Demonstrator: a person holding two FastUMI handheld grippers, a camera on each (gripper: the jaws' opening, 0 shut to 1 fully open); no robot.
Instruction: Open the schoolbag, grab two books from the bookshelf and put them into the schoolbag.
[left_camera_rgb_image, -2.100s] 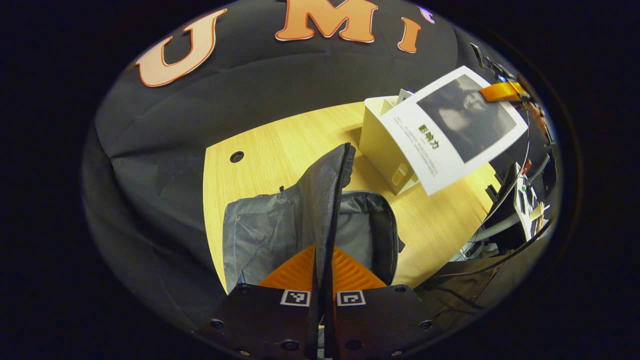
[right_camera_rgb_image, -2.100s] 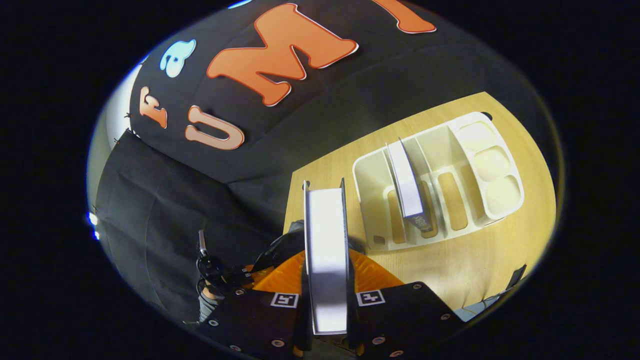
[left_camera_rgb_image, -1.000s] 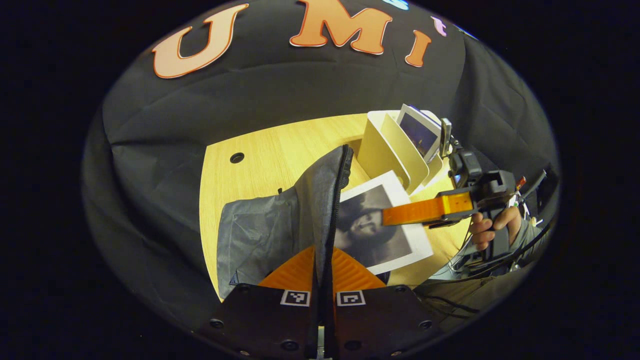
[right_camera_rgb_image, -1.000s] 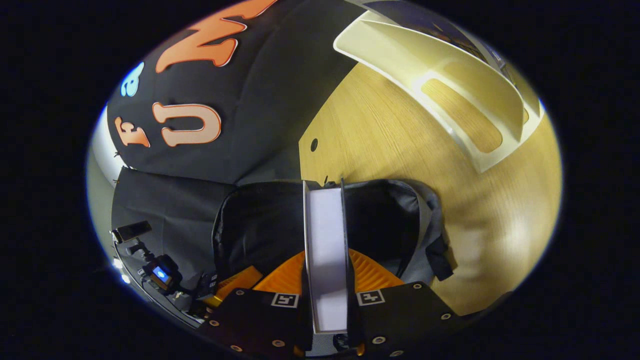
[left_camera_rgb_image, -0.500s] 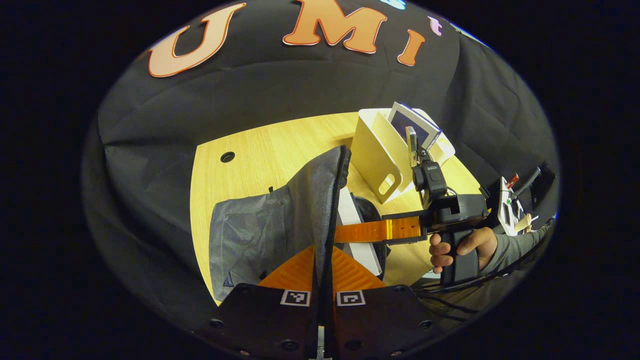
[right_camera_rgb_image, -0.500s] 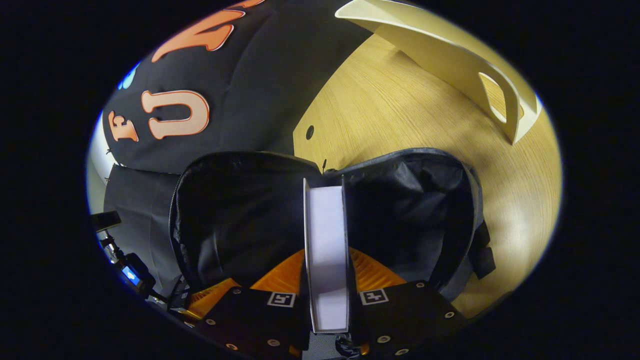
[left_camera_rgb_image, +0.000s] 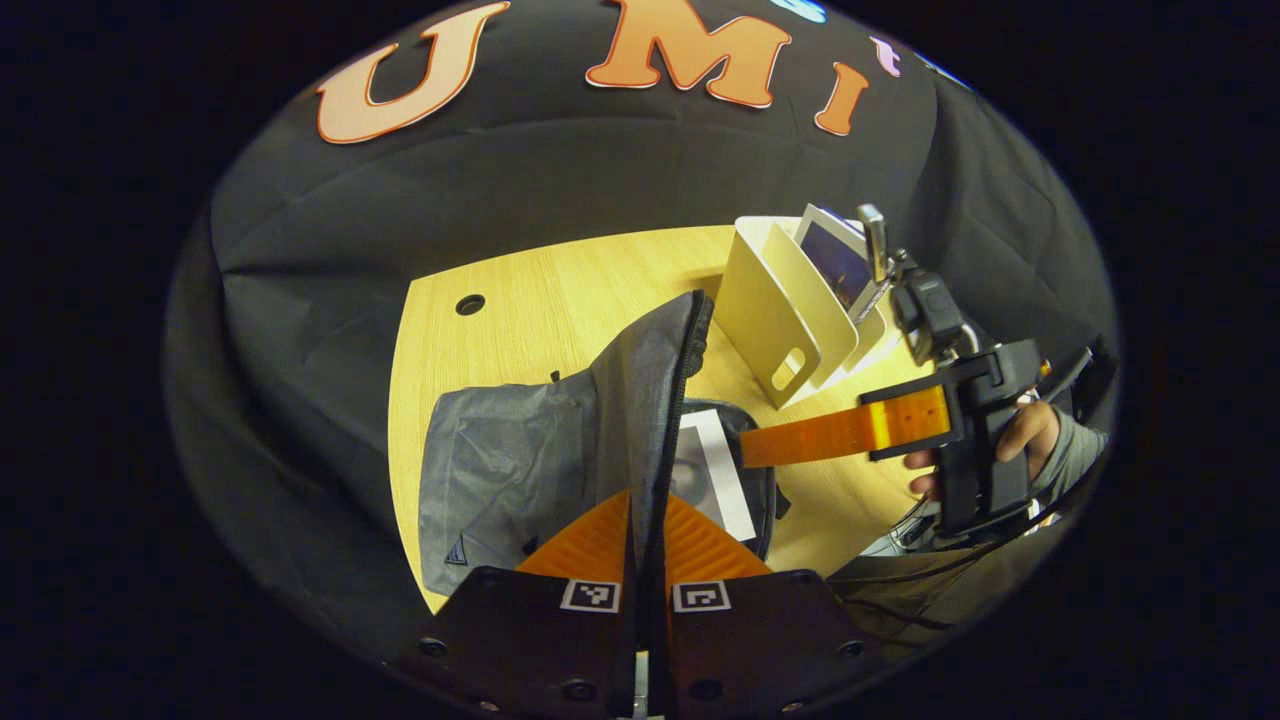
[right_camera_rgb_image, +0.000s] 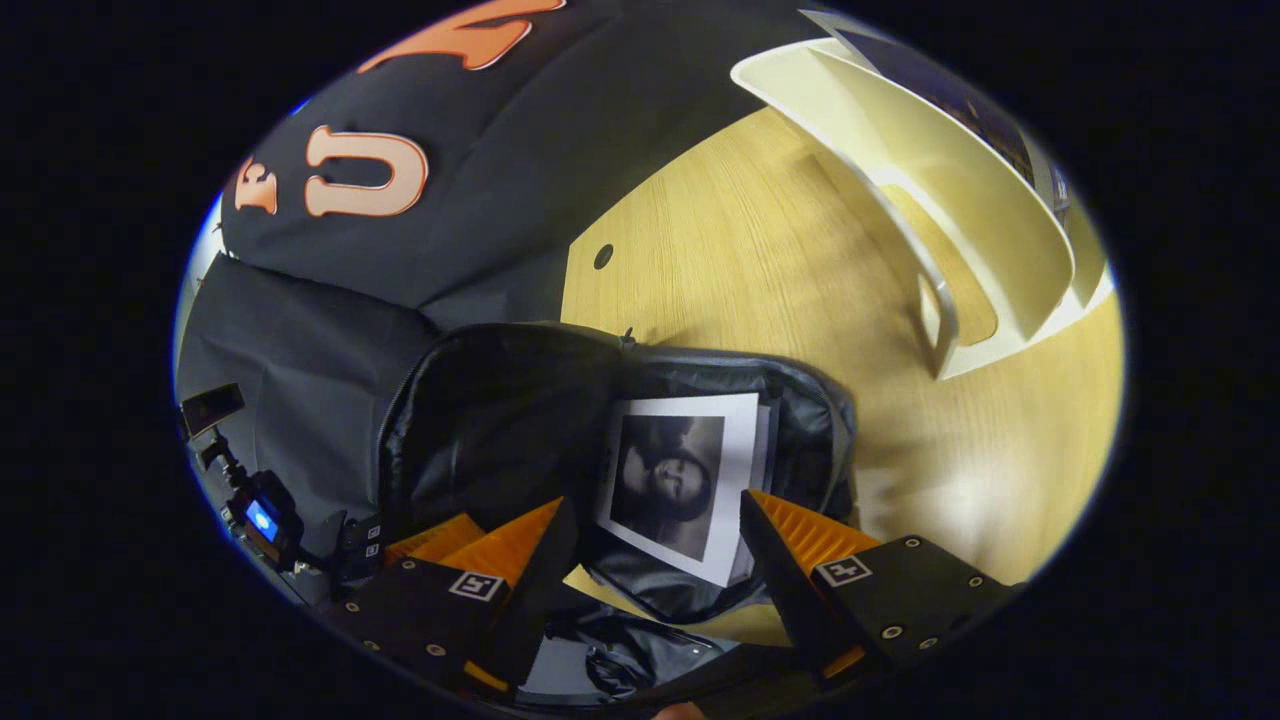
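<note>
The grey schoolbag lies open on the wooden table. My left gripper is shut on the bag's raised flap and holds it upright. A white book with a dark photo cover lies inside the bag; it is the same book that peeks out past the flap. My right gripper hangs open just above that book, with nothing between its fingers. In the left gripper view a hand holds the right gripper to the right of the bag. A second book stands in the cream bookshelf.
The bookshelf stands on the table beyond the bag, to the right. A round cable hole lies near the table's far left corner. Black cloth closes the back and left sides. Cables and gear sit off the table's edge.
The right gripper has let go of the white book, opened and drawn back a little; the book now lies flat in the bag. The left gripper still holds the flap up.
</note>
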